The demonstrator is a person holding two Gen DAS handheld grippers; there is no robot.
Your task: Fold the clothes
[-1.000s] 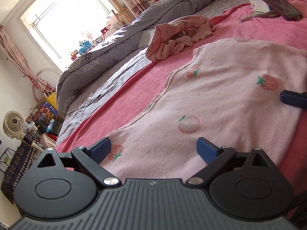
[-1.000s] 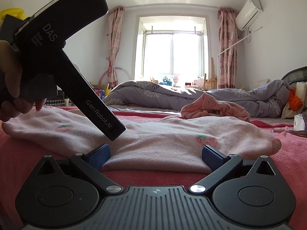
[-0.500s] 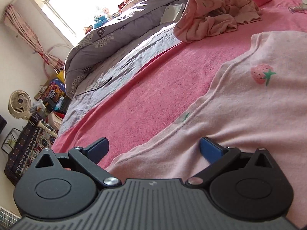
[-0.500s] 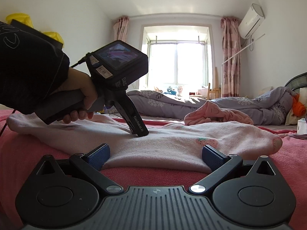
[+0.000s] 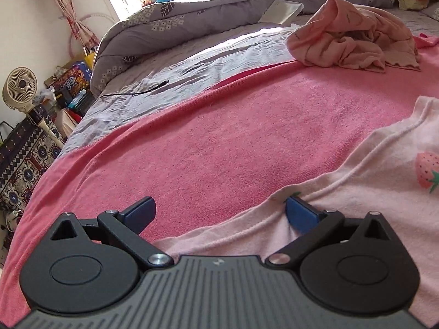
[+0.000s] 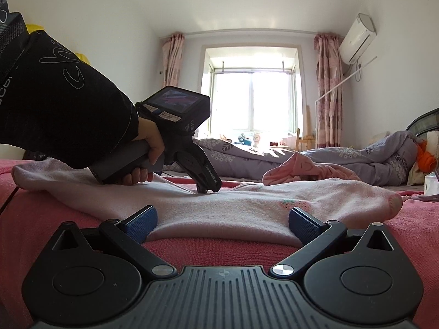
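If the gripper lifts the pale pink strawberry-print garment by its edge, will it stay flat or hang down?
The pale pink strawberry-print garment probably hangs limp: it drapes softly over the pink towel blanket. It looks thin and light, and may drag on the nap.

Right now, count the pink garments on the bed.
2: the strawberry-print garment spread flat beneath both grippers, and a crumpled pink garment farther back near the grey quilt. Others may be hidden.

Black hand-held gripper [image 6: 222, 220], blue textured pads [image 6: 140, 222], silver pivot screws, black sleeve [image 6: 63, 104] with white lettering
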